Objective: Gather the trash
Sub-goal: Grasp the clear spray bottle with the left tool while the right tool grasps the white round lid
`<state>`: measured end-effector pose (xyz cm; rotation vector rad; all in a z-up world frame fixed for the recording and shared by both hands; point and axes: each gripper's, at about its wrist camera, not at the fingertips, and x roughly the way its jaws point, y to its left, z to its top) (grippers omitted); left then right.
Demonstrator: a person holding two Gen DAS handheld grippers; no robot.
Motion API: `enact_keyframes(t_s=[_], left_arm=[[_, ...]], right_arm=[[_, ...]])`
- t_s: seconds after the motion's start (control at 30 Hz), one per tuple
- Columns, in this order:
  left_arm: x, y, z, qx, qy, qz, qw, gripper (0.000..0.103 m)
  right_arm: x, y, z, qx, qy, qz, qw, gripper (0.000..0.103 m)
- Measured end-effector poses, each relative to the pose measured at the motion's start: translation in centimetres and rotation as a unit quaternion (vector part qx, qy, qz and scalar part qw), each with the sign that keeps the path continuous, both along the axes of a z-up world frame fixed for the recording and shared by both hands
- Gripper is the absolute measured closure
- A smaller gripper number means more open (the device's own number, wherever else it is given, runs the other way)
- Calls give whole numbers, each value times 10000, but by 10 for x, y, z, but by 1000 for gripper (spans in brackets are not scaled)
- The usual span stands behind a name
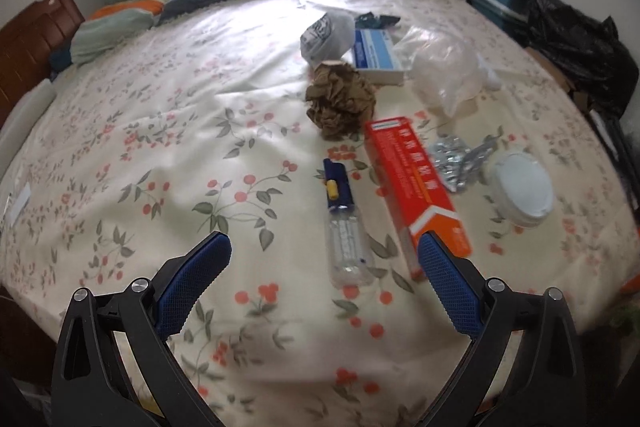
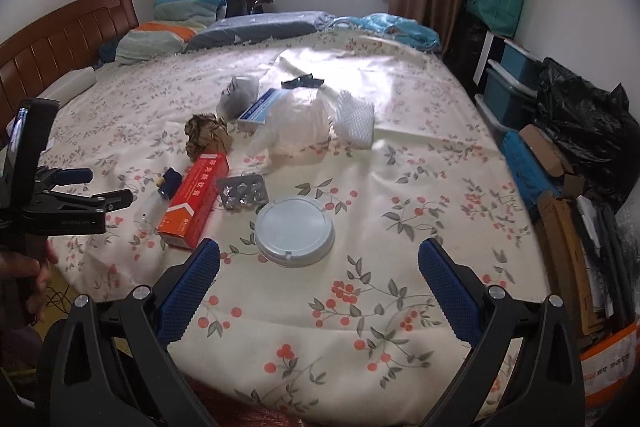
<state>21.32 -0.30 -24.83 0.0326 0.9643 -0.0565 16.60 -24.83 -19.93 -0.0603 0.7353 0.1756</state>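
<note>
Trash lies on a floral bedsheet (image 1: 160, 147). A clear plastic bottle with a blue label (image 1: 346, 227) lies just ahead of my open, empty left gripper (image 1: 324, 251). Beside it are an orange box (image 1: 412, 183), foil blister packs (image 1: 456, 159), a round white lid (image 1: 522, 187), crumpled brown paper (image 1: 340, 99), a blue-white box (image 1: 376, 55) and clear plastic bags (image 1: 444, 67). My right gripper (image 2: 320, 259) is open and empty, just short of the white lid (image 2: 295, 231). The orange box (image 2: 196, 199) and the bottle (image 2: 154, 207) lie to its left.
Pillows and folded bedding (image 2: 180, 23) lie at the head of the bed by the wooden headboard (image 2: 52, 43). Black trash bag (image 2: 588, 131), cardboard (image 2: 560, 187) and storage bins (image 2: 512, 83) stand along the right side. My left gripper's body (image 2: 60, 203) shows at the left.
</note>
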Motion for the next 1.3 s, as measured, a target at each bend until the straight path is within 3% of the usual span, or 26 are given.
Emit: enact_keyframes(t_s=[0.3, 0.4, 0.53, 0.87, 1.13, 1.3], left_arm=[[33, 1, -36, 222, 246, 11, 9995, 9], [37, 1, -42, 103, 313, -25, 9995, 17], [39, -1, -51, -57, 483, -94, 9988, 40], [43, -1, -52, -130, 409, -42, 9991, 40], [45, 4, -53, -178, 381, -37, 9991, 34], [46, 4, -54, -166, 330, -8, 9993, 32]], right_arm=[[31, 6, -28, 12, 216, 53, 9998, 5], [37, 8, -35, 37, 273, 74, 9996, 5], [46, 13, -48, 45, 345, 103, 9993, 5], [89, 32, -86, -46, 617, 141, 9980, 5], [109, 49, -105, -344, 831, 182, 9958, 5], [111, 44, -107, -160, 858, 189, 9960, 6]])
